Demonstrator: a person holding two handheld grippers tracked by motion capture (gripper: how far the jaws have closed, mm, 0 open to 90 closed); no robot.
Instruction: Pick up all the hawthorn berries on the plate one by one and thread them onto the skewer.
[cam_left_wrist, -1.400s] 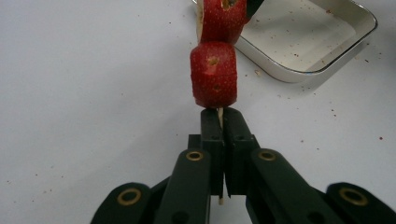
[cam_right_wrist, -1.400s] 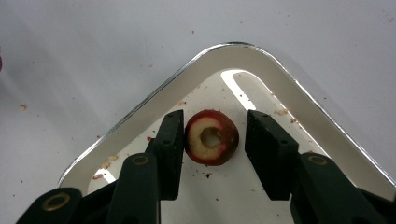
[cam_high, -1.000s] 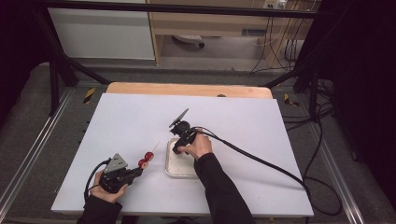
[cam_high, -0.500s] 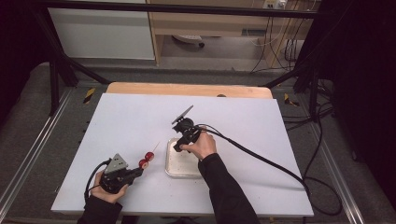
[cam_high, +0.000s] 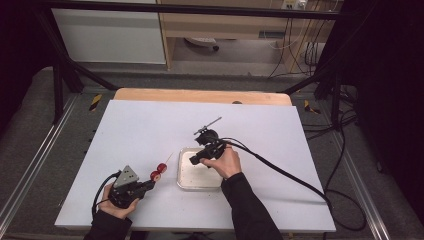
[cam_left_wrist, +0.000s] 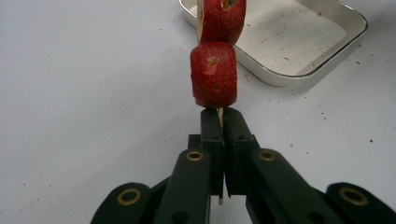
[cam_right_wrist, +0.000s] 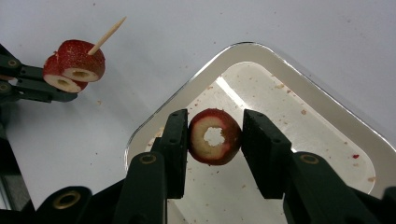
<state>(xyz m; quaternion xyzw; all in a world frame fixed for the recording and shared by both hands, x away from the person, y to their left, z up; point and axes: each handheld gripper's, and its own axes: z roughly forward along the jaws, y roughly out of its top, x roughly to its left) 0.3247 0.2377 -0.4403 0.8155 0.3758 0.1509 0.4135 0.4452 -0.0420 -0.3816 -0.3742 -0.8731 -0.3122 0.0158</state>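
Strawberry slice (cam_right_wrist: 215, 136) in the right gripper (cam_right_wrist: 214, 140): round, red skin, pale flesh w/ a hollow centre, cut face toward the camera. Jaws narrowed onto it, pads on both sides; it hangs above the tray (cam_right_wrist: 299, 79).

Left gripper (cam_left_wrist: 220, 122): jaws pinched tight on the skewer (cam_left_wrist: 220, 116), a thin wooden stick. Two more strawberry slices (cam_left_wrist: 215, 74) are threaded on it, one behind the other, the near one just past the jaw tips. In the right gripper view the bare pointed end of the stick pokes out beyond them. Skewer sits left of the tray in the high view, held just over the surface (cam_high: 130, 135).

Count: 3 slices total (2 on stick, 1 in right jaws), 1 skewer, 1 tray, 2 grippers.

Tray: shallow, white, rounded corners, flecked w/ red bits and juice; no fruit lying in it.

Surface: white sheet on a wooden top, a few red specks near the tray. Room: dark, grey floor, black frame bars, cables at right, pale cabinet at the back.
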